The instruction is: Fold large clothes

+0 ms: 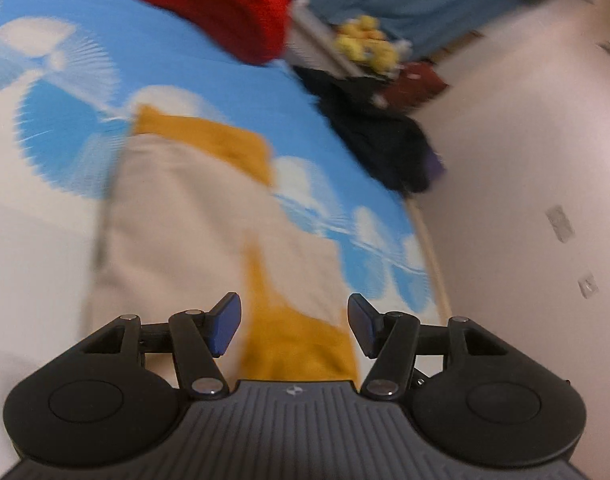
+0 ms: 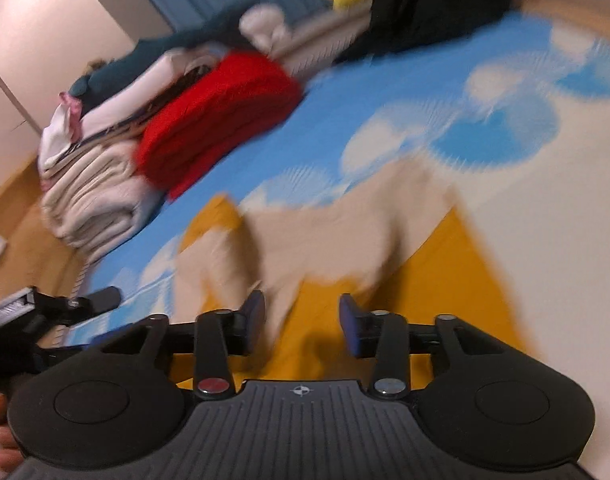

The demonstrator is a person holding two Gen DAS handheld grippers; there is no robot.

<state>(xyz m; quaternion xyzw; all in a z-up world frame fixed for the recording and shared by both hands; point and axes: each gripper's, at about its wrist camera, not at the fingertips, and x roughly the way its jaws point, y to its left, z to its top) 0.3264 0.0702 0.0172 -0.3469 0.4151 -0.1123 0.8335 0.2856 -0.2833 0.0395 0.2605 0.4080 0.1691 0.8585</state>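
Note:
A cream and mustard-yellow garment [image 1: 193,216] lies on the blue-and-white bed sheet [image 1: 225,80]. It also shows in the right wrist view [image 2: 345,224], rumpled. My left gripper [image 1: 293,326] is open, just above the garment's yellow near part, holding nothing. My right gripper [image 2: 301,320] is open over the yellow and cream cloth, holding nothing. Both views are blurred by motion. The left gripper's tip [image 2: 101,298] shows at the left in the right wrist view.
A folded red knit [image 2: 217,112] sits beside a stack of folded cream and white clothes [image 2: 93,184] at the bed's far edge. A dark clothes heap [image 1: 377,136] and yellow plush toys [image 1: 365,44] lie by the wall. A white wall [image 1: 525,160] borders the bed.

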